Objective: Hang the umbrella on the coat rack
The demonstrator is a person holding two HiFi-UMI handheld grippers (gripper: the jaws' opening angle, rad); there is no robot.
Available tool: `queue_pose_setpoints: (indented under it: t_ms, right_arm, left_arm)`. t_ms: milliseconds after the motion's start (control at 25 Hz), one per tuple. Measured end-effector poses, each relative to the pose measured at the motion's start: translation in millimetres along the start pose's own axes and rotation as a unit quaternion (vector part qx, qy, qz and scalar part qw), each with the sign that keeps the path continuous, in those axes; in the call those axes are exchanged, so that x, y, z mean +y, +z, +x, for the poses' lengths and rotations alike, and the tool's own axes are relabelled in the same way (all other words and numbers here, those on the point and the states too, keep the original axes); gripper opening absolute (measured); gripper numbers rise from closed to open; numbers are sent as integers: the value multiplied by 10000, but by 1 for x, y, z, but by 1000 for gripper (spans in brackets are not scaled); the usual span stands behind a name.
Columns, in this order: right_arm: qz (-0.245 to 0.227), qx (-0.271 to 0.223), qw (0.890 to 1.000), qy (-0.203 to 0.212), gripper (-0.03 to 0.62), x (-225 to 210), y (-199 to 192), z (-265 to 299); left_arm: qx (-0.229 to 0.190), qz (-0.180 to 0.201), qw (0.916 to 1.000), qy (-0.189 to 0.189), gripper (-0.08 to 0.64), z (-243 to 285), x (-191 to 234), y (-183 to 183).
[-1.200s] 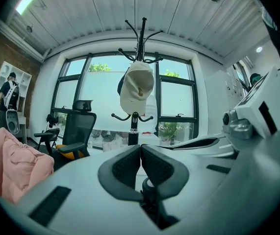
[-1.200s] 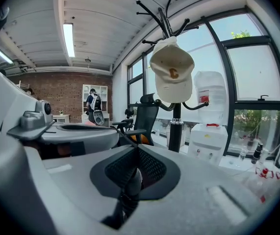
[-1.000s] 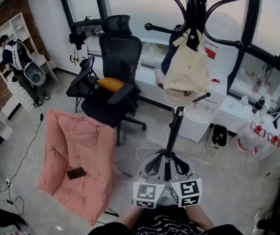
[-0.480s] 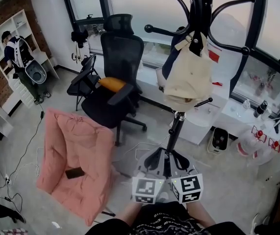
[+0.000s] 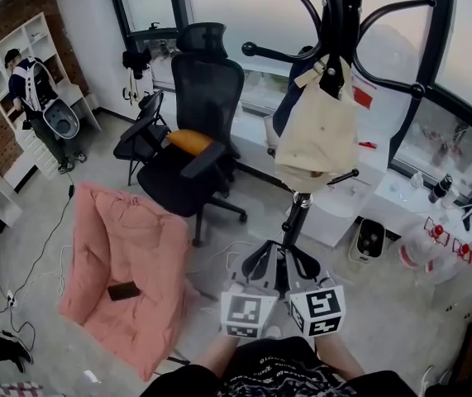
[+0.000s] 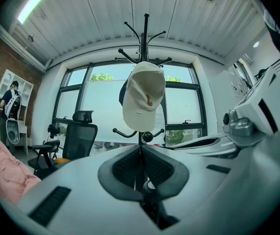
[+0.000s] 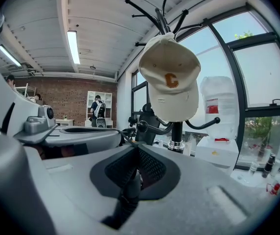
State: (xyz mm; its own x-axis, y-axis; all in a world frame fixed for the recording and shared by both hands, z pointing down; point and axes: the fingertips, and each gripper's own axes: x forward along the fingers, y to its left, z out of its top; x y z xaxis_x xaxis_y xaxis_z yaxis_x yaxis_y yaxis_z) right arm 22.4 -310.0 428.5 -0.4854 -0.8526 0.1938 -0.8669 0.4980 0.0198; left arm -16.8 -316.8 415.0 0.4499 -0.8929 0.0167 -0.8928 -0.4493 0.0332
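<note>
Currently: umbrella [image 6: 148,187] held facing coat rack [image 5: 335,23], not yet hung.
Left gripper [image 6: 140,147] clamps what looks like its dark stub, right gripper [image 7: 137,147] its cord; 2 grips steady it below the cap [image 7: 169,84] for lifting onto a free hook [image 5: 248,48].

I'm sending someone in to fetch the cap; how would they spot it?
Find the tall black coat rack in front of the windows, right of the black office chair. The cap hangs from an upper hook against the pole. It is cream with a small brown letter C on its front, unlike the dark item hanging behind it.
</note>
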Motion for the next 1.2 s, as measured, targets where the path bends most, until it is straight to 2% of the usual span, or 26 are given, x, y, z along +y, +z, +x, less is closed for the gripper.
queue_pose_setpoints:
  t_ms: [720, 1200]
  right_arm:
    - [-50, -249, 9997, -18, 6, -15, 29, 14]
    - [8, -216, 9997, -135, 6, -24, 35, 18]
  left_arm:
    - [-182, 183, 9997, 55, 13, 21, 5, 28]
    - [-87, 188, 9998, 19, 14, 32, 9, 32]
